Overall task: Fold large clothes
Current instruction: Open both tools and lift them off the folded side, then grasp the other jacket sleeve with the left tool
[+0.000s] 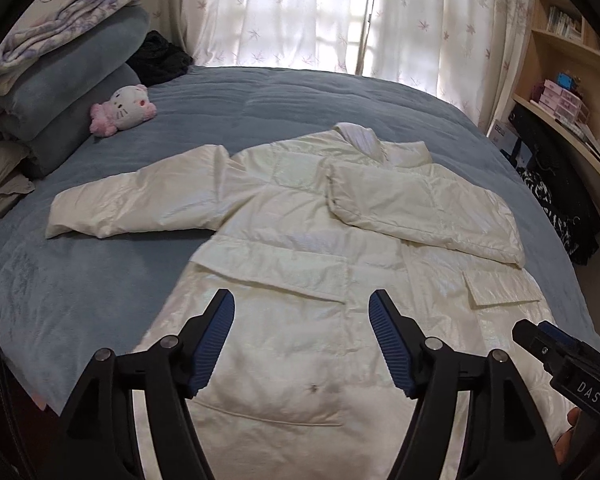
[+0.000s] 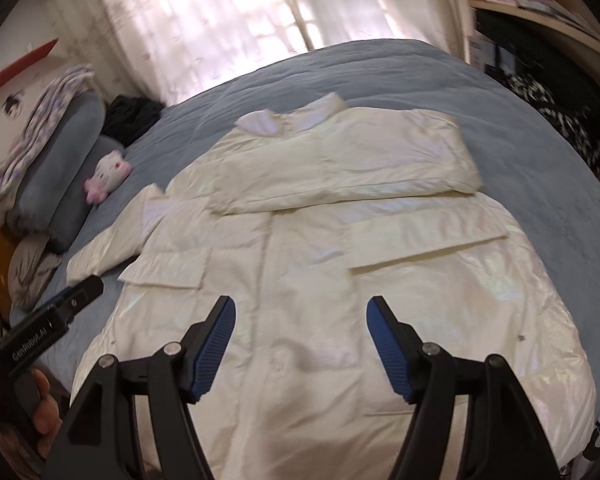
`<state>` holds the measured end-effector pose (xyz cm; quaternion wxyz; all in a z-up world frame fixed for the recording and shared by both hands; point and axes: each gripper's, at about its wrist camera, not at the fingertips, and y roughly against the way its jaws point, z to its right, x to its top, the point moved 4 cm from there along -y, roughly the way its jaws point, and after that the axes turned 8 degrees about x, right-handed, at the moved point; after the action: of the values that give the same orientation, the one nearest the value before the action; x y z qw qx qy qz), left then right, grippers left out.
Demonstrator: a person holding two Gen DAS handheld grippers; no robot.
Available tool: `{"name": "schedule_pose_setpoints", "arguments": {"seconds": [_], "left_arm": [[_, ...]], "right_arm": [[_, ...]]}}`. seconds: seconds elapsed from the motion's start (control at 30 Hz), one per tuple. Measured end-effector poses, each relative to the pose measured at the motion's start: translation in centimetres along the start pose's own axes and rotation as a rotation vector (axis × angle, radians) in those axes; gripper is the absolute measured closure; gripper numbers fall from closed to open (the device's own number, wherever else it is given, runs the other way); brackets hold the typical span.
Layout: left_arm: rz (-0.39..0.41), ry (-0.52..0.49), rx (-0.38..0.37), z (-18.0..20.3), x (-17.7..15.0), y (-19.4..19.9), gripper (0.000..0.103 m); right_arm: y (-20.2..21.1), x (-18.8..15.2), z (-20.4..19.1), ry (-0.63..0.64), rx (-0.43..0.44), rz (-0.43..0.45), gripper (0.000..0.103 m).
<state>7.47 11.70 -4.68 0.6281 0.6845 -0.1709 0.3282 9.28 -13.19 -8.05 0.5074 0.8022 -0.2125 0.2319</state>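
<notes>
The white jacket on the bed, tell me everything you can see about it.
The white jacket is a long padded coat with a shiny, faintly pearly shell that looks like quilted nylon. It lies flat and front up on the blue-grey bedspread, its collar toward the curtained window. One sleeve is folded across the chest; the other sleeve stretches out sideways toward the pillows. Two flap pockets show on the front. Nothing grips it: both tools hover open above its lower half.

Glossy, pearly quilted jacket on matt fleecy blanket; ribbed rubbery gripper pads.
</notes>
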Motion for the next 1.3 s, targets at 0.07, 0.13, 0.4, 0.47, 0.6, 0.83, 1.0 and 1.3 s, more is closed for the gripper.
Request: {"name": "schedule_pose_setpoints", "arguments": {"seconds": [0.07, 0.13, 0.4, 0.47, 0.6, 0.83, 1.0, 1.3], "left_arm": [[0.001, 0.022, 0.002, -2.1, 0.0, 0.0, 0.035], [-0.002, 0.042, 0.001, -3.8, 0.1, -0.1, 0.035], [-0.030, 0.142, 0.005, -11.4, 0.0, -2.6, 0.035], [-0.043, 0.166, -0.002, -13.1, -0.1, -3.6, 0.035], [-0.062, 0.219, -0.032, -16.4, -0.1, -5.6, 0.035], [-0.111, 0.363, -0.108, -23.0, 0.7, -10.9, 0.035], [-0.109, 0.505, -0.139, -28.5, 1.6, -15.1, 0.035], [-0.180, 0.677, -0.170, -34.1, 2.2, -23.3, 0.035]], "right_arm": [[-0.3, -0.1, -1.4, 0.026, 0.005, -0.007, 0.034], [-0.7, -0.1, -2.9, 0.044, 0.009, -0.010, 0.034], [-4.0, -0.1, -9.2, 0.126, 0.049, -0.035, 0.034], [-5.1, -0.2, -10.6, 0.150, 0.048, -0.047, 0.034], [-7.9, 0.1, -13.7, 0.212, 0.043, -0.078, 0.034], [-12.6, 2.1, -19.1, 0.300, 0.062, -0.081, 0.034], [-16.2, 3.9, -22.4, 0.365, 0.070, -0.072, 0.034], [-22.9, 5.2, -24.8, 0.376, 0.055, -0.069, 0.034]]}}
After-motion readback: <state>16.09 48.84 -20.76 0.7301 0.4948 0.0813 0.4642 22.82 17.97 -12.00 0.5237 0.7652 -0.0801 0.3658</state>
